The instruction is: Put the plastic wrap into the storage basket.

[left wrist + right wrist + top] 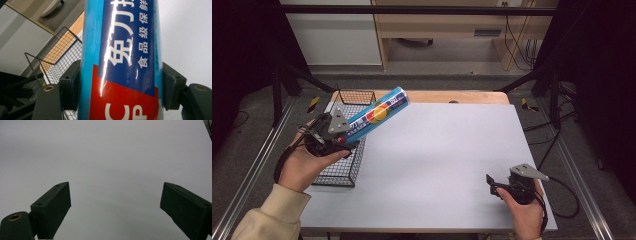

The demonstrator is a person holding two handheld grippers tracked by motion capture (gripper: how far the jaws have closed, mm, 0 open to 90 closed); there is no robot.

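Blue tube [377, 116] is pinched by the left tool [343, 141] at the left of the frame, above the wire basket [343, 172], likely for dropping in; right tool [493, 186] rests spread wide.

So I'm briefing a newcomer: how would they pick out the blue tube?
Start at the wire basket on the table's left edge. Above it, the left gripper clamps the blue tube, tilted up and away. It alone is glossy blue with a red-and-orange label.

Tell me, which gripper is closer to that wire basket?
Left. The left gripper holds a blue tube right above the wire basket; the right gripper rests far across the table, jaws open.
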